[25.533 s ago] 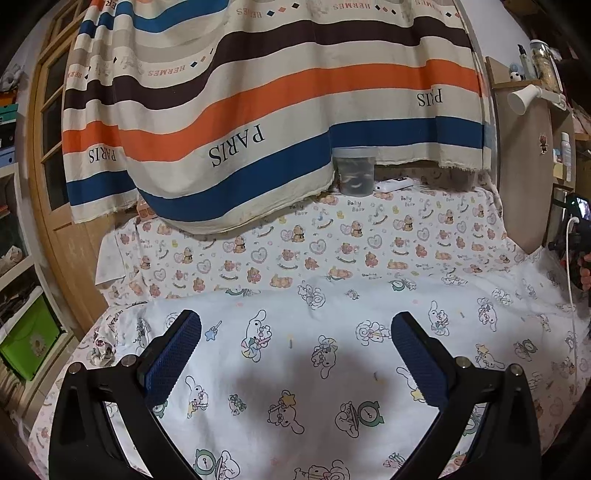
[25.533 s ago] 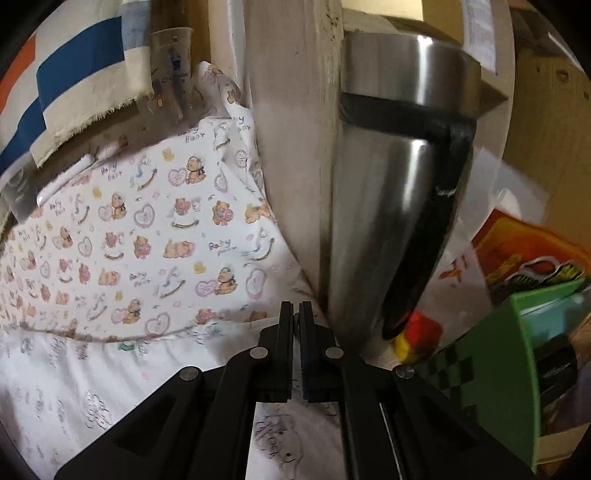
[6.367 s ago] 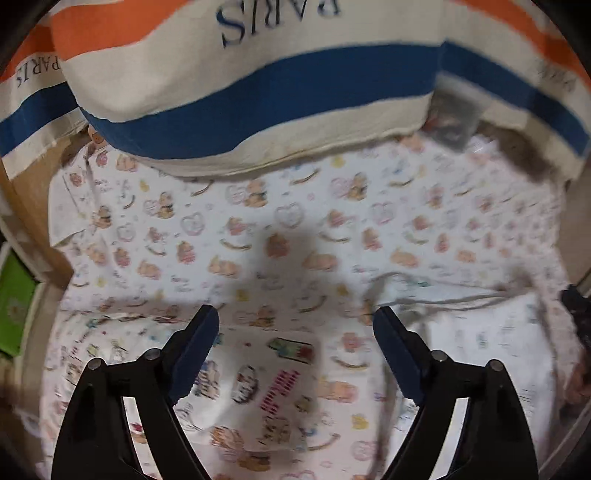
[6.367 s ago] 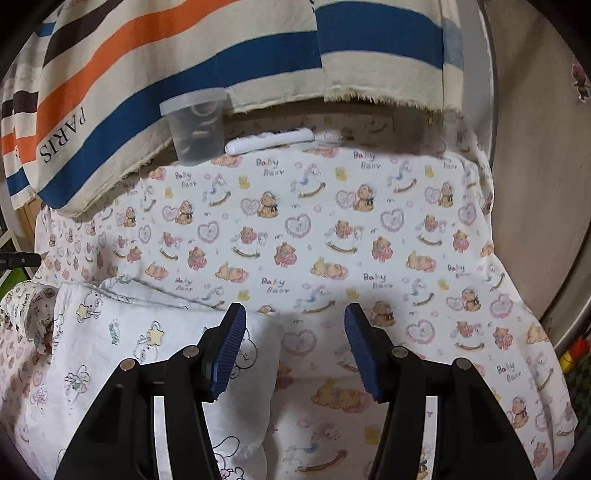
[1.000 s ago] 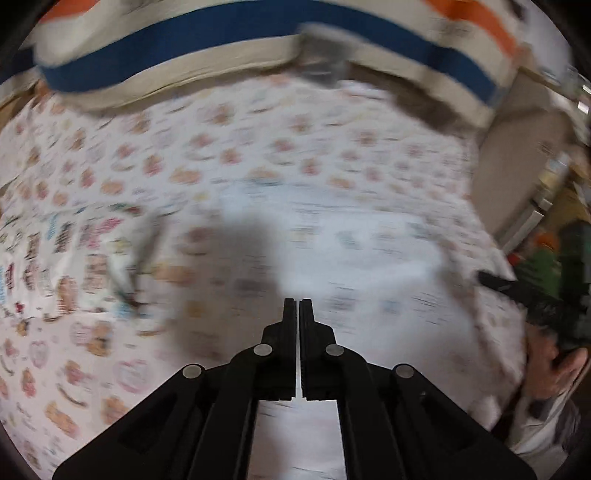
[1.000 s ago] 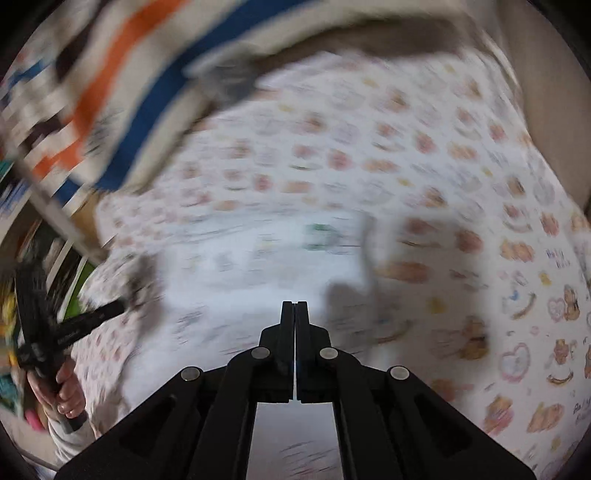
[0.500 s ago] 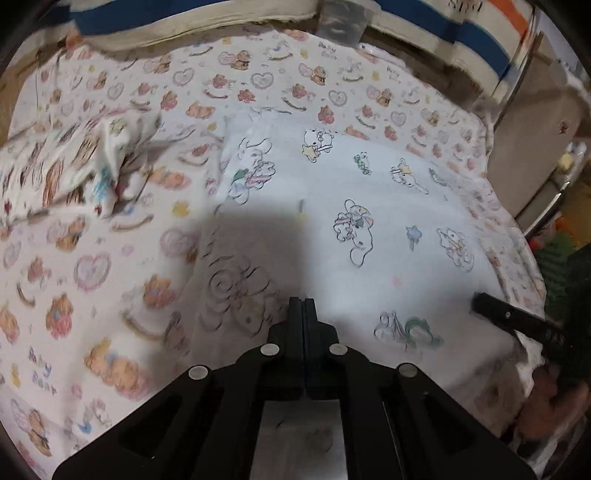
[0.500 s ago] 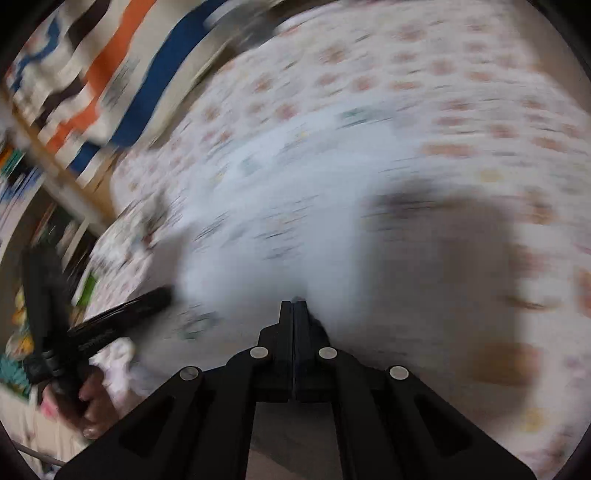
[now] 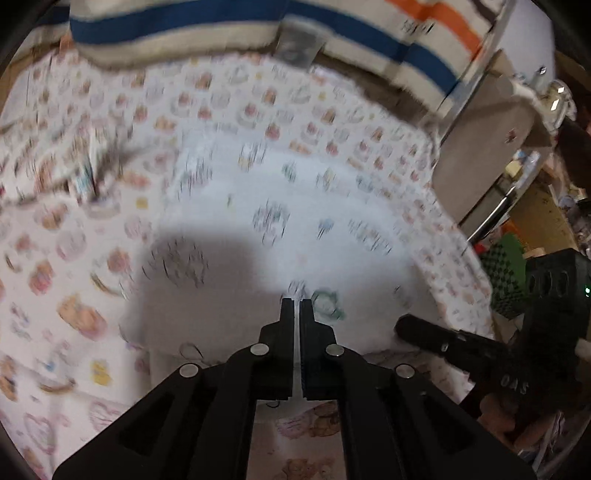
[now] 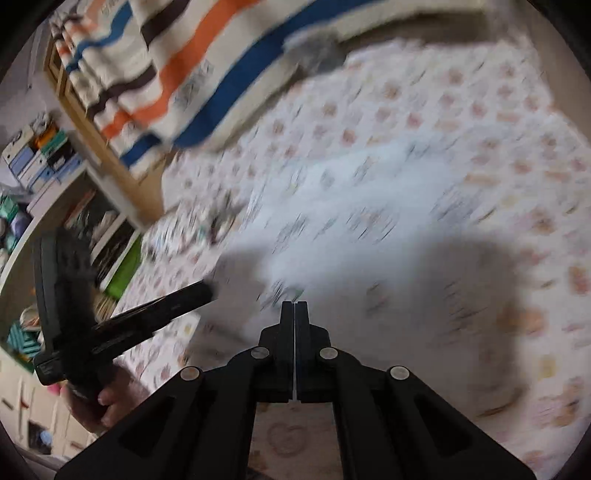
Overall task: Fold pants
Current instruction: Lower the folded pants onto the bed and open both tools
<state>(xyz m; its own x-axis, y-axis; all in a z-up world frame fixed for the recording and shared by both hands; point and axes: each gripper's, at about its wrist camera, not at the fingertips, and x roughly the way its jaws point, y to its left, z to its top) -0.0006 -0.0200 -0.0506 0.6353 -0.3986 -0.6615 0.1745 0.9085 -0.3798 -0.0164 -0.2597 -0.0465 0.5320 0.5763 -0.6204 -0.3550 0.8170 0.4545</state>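
White pants (image 9: pixel 295 192) with cartoon prints lie spread on the bear-print bed sheet (image 9: pixel 74 280); both views are blurred. My left gripper (image 9: pixel 296 306) is shut low over the pants' near edge, with white cloth showing in the slit between its fingers. In the right wrist view the left gripper (image 10: pixel 207 291) meets the pants' near left corner. My right gripper (image 10: pixel 294 308) is also shut over the near edge of the pants (image 10: pixel 351 192). In the left wrist view the right gripper (image 9: pixel 402 326) pinches the near right corner, where the cloth bunches.
A second printed garment (image 9: pixel 74 173) lies crumpled on the sheet to the left. A striped blanket (image 9: pixel 221 22) hangs at the back with a clear plastic cup (image 9: pixel 299 48) below it. A round board (image 9: pixel 480 155) stands at the right, shelves (image 10: pixel 44 177) at the left.
Both grippers have come down and nearer to the bed with the pants' near edge. The white cloth that filled the space under them now lies lower, and the bear sheet shows beneath.
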